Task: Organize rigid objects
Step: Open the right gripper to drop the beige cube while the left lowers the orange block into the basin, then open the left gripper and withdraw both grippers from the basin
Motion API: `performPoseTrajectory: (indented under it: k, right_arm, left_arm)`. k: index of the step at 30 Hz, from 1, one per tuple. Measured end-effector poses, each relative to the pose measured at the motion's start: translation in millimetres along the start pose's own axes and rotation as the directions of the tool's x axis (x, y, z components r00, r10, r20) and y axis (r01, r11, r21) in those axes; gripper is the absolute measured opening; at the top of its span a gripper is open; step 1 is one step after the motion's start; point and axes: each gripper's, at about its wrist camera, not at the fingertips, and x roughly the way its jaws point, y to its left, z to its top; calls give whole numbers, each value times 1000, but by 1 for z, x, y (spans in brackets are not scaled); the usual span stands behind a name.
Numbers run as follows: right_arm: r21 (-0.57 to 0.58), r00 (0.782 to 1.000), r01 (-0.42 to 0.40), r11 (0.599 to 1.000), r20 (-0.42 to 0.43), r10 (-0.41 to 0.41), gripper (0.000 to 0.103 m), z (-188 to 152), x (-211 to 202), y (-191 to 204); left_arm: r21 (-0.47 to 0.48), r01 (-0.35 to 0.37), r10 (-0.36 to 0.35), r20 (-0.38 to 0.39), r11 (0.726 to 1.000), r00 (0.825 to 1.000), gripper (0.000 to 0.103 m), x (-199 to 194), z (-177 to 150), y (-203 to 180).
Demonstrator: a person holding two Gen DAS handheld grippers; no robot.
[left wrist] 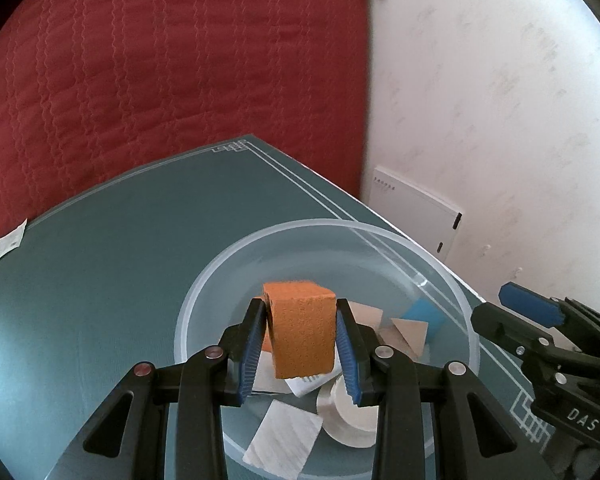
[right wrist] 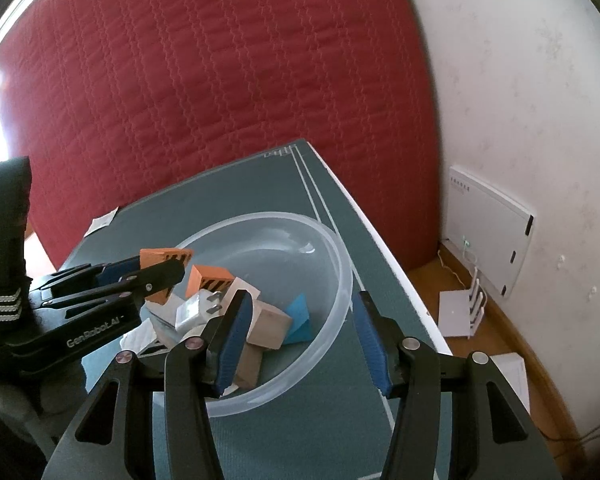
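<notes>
Orange block (left wrist: 304,330) is clamped by left fingers (left wrist: 252,344); only right view shows right fingers (right wrist: 234,344) parted, empty.

both wrist views look steeply down, close, sharing the bowl (left wrist: 440,256).

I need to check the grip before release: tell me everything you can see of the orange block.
The orange block is a box-shaped piece with a rough, sponge-like surface and sharp edges. The left claw is shut on it, blue pads pressing its two sides. It hangs slightly tilted above the clear plastic bowl, over the pale wooden and white pieces inside. From the right wrist view, black stripes mark one face.
</notes>
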Motion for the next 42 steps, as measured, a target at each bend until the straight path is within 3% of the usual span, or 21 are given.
performPoseTrajectory:
  k: [14, 16, 20, 22, 24, 28, 32, 42]
  right_arm:
    - [0, 1000, 2, 1000, -6, -2, 56, -4, -3, 5]
    - [1, 1000, 4, 1000, -8, -4, 57, -4, -4, 6]
    - [3, 1000, 3, 1000, -9, -3, 63, -4, -4, 6]
    - [7, 1000, 0, 1000, -14, 0, 66, -4, -4, 5]
    - [21, 1000, -4, 1000, -23, 5, 73, -5, -4, 5]
    - [44, 999, 11, 999, -30, -10, 90, -9, -8, 4]
    - [51, 999, 18, 999, -33, -16, 98, -13, -16, 6]
    - [-14, 999, 27, 1000, -16, -28, 100, -21, -39, 23]
  left_arm:
    - [2, -11, 11, -4, 1000, 1000, 38, 11, 6, -5]
    - [-9, -18, 18, -8, 1000, 1000, 56, 9, 7, -3]
    - [-39, -34, 34, 8, 999, 999, 76, 1, 9, 3]
    - [-60, -57, 58, 15, 997, 998, 96, -5, 9, 7]
    - [-78, -86, 87, 21, 993, 996, 102, -9, 7, 11]
    - [-106, -147, 151, 21, 983, 988, 102, -23, 0, 17]
    - [-122, -215, 219, 16, 969, 976, 102, -34, -7, 18]
    - [-82, -343, 345, 16, 936, 938, 102, -56, -20, -3]
